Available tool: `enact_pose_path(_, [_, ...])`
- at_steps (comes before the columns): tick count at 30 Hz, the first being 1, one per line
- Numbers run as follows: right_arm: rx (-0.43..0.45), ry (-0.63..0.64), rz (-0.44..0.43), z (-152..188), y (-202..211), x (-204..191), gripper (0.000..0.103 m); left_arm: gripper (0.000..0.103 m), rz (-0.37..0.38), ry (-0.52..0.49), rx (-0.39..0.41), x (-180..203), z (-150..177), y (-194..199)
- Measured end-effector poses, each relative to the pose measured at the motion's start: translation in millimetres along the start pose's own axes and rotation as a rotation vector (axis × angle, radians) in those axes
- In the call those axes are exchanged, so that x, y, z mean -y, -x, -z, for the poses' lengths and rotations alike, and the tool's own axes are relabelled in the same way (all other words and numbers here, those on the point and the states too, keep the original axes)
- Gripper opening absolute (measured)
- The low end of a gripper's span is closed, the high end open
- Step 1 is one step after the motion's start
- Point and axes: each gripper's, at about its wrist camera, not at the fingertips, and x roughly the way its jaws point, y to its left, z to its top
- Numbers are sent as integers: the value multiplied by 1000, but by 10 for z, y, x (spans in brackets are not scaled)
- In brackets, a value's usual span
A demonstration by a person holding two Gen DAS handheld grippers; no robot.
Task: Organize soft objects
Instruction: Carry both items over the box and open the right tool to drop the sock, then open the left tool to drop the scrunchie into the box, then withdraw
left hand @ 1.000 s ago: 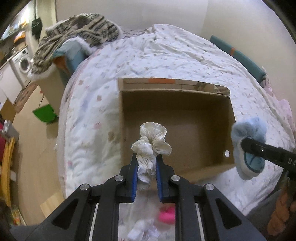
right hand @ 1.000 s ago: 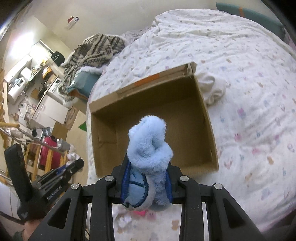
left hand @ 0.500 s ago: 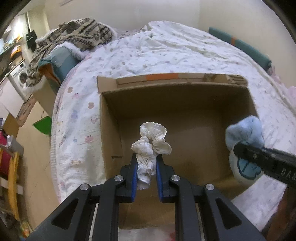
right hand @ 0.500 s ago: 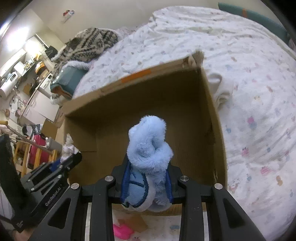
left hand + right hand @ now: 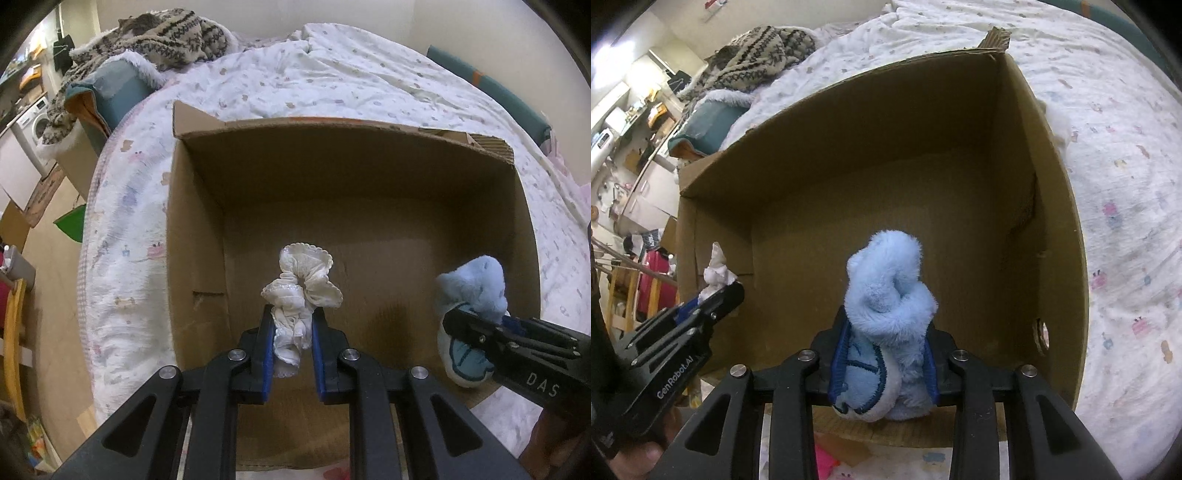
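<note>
An open brown cardboard box [image 5: 369,173] lies on the bed, and its inside is bare; it also shows in the right wrist view [image 5: 871,147]. My left gripper [image 5: 293,314] is shut on a white frilly scrunchie [image 5: 303,280] and holds it over the box's near left part. My right gripper [image 5: 886,328] is shut on a fluffy light-blue soft toy [image 5: 886,295] over the box's near right part. The toy [image 5: 472,291] and right gripper also show at the right in the left wrist view. The scrunchie [image 5: 716,277] shows at the left in the right wrist view.
The box rests on a white patterned duvet [image 5: 351,81]. A striped knit blanket [image 5: 162,40] and a teal cushion [image 5: 114,92] lie at the bed's far left. Floor and furniture [image 5: 22,155] are to the left. Pink items [image 5: 827,461] lie near the box's front edge.
Both grippers have moved forward and down toward the box with their loads. The box now fills both views and both objects hang inside its opening.
</note>
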Motion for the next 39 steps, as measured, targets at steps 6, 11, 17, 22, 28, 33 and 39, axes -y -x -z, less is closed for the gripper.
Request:
enact_pose_path(6, [3,-1,-2,4,11,12,42,17,15,-21,-6,82,16,-16])
enact_pose_path(11, [10,-8,7,-12,29,9,47,17,18,-42,4,124,39,2])
enact_pose_path(17, [27,10,1,-15,54,-32,49,23,33,-39,-3,116,32,-5])
enact_pose_path(22, [75,16,-9,-31,150,-53,58,32,33,-31,-6,110,20,6])
enact_pose_path(28, [146,20,-15,-58,337,-84,74,56,16,-46,36,149,10,95])
enact_pose_path(33, [203,4,-33,-70,470,-78,103,61,-35,-52,50,180,9,186])
enact_pose_path(39, [257,-7,-37,-82,592,-87,103,62,-56,-32,70,128,16,273])
